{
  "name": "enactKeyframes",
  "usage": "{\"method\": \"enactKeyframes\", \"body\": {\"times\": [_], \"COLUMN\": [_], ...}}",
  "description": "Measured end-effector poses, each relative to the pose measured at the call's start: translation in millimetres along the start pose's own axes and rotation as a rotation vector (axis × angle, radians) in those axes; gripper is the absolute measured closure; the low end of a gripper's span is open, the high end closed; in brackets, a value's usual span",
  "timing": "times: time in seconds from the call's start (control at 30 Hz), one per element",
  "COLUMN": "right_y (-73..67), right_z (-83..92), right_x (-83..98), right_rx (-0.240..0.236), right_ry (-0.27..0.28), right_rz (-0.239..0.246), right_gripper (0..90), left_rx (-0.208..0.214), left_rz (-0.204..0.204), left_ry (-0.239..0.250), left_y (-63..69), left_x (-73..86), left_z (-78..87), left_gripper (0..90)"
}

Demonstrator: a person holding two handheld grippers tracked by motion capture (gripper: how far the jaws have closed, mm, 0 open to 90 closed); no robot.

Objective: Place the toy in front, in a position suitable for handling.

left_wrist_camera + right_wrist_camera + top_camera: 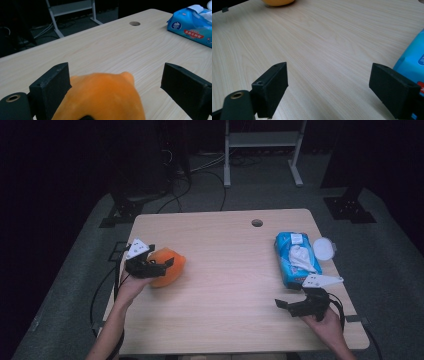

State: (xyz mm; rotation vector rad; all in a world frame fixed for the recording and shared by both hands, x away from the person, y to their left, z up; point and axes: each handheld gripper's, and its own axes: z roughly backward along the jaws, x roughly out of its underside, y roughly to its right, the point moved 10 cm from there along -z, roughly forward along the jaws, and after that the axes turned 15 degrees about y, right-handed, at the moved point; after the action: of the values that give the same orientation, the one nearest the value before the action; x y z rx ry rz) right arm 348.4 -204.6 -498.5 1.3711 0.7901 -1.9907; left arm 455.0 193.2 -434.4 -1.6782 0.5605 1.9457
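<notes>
An orange rounded thing (170,266), soft-looking, lies near the table's left edge. My left gripper (159,257) reaches around it from the left with its jaws wide apart. In the left gripper view the orange thing (105,97) sits between the jaws, close against the left one and well clear of the right one, and the gripper (116,75) is open. My right gripper (287,307) hovers near the front right of the table. In its own view it (330,68) is open over bare wood with nothing between the jaws.
A blue pack of wipes (295,259) with its white lid (325,249) flipped open lies at the right, just beyond the right gripper; its corner (412,60) shows behind the right jaw. A cable hole (257,223) sits near the table's far edge.
</notes>
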Motion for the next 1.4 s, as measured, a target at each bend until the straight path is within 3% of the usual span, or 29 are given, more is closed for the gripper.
{"method": "enactKeyframes", "body": {"times": [0.33,0.43,0.6,0.7,0.73,0.93,1.23,1.4], "right_y": [-2.0,-0.9,-2.1,-3.6,-4.0,-4.8,-2.1,-2.1], "right_z": [-2.2,-1.6,-3.4,-4.4,-4.4,-4.2,-2.8,-4.2], "right_x": [2.6,3.7,5.5,6.2,6.2,7.0,7.2,8.8], "right_rx": [-0.008,-0.008,-0.012,-0.015,-0.015,-0.019,-0.011,-0.016], "right_ry": [-0.009,-0.014,-0.024,-0.031,-0.031,-0.038,-0.032,-0.039], "right_rz": [-0.004,-0.008,-0.007,0.001,0.004,0.0,-0.009,-0.009], "right_gripper": [14.4,14.4,14.6,14.6,14.6,14.8,14.8,14.8], "left_rx": [-0.047,-0.057,-0.069,-0.057,-0.06,-0.074,-0.091,-0.068], "left_rz": [0.073,0.082,0.136,0.123,0.102,0.094,0.15,0.134], "left_ry": [-0.056,-0.089,-0.088,-0.098,-0.108,-0.111,-0.042,-0.004], "left_y": [-24.1,-27.1,-26.7,-23.2,-23.1,-22.3,-24.0,-17.9], "left_x": [26.0,37.9,49.1,52.3,53.3,50.7,34.0,13.7], "left_z": [4.1,4.9,1.6,0.6,1.3,4.0,4.5,5.5], "left_gripper": [11.1,11.0,10.0,15.6,20.6,34.4,39.2,39.6]}}
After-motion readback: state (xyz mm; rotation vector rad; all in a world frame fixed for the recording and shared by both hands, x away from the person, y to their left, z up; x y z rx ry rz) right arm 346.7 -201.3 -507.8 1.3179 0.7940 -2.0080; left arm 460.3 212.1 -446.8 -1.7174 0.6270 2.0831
